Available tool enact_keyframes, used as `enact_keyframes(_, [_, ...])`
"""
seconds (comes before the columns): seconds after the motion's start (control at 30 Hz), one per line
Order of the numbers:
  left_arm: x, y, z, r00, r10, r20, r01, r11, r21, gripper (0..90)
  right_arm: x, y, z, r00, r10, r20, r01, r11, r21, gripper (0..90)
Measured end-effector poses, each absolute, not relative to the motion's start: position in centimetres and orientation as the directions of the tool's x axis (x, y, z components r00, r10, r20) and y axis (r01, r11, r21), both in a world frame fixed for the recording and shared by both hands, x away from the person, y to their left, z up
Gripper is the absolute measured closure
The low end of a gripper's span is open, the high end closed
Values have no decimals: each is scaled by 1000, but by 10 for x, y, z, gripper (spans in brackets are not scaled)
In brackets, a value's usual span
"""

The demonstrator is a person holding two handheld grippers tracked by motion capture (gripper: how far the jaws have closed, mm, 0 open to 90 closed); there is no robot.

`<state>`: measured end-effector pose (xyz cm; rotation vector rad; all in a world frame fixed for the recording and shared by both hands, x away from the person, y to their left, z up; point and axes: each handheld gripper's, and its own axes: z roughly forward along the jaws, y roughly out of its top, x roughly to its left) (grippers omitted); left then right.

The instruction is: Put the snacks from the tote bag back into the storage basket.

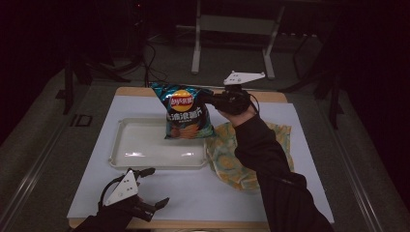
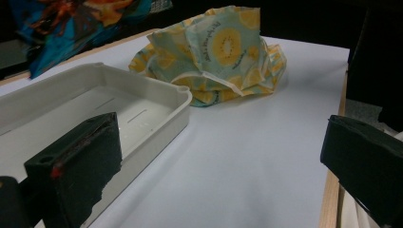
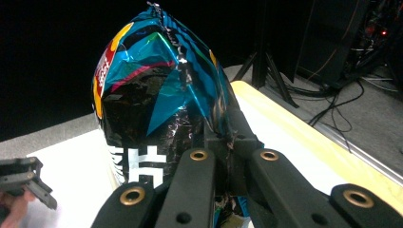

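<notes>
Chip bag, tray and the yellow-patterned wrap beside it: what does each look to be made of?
Chip bag: thin metallised plastic film, glossy; it creases sharply and throws bright glints in the right gripper view.
Tray: probably moulded plastic, off-white, smooth and slightly shiny, with rounded corners and a rolled rim.
Wrap: soft printed fabric or coated cloth, matte; it lies in loose folds with a stitched-looking edge.

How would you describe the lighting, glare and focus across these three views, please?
High view: dim, dark surroundings, glare streaks on the white tray. Left gripper view: brighter, its near jaws soft, the fruit-print cloth sharp. Right gripper view: black backdrop, foil glints on the chip bag.
</notes>
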<state>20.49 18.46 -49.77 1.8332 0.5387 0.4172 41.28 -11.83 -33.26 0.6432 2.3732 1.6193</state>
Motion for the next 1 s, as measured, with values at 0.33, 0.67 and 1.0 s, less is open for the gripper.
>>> enact_keyframes(0.33, [205, 185, -498, 835, 550, 23, 152, -271, 951, 4, 403, -85, -353, -886, 444, 131, 263, 249, 932, 900])
enact_keyframes(0.67, [205, 185, -498, 839, 544, 27, 150, -278, 949, 4, 402, -59, -395, -876, 444, 190, 328, 257, 909, 900])
enact_keyframes(1.0, [204, 184, -498, 842, 539, 25, 151, -279, 948, 4, 405, -48, -432, -859, 443, 257, 395, 254, 883, 900])
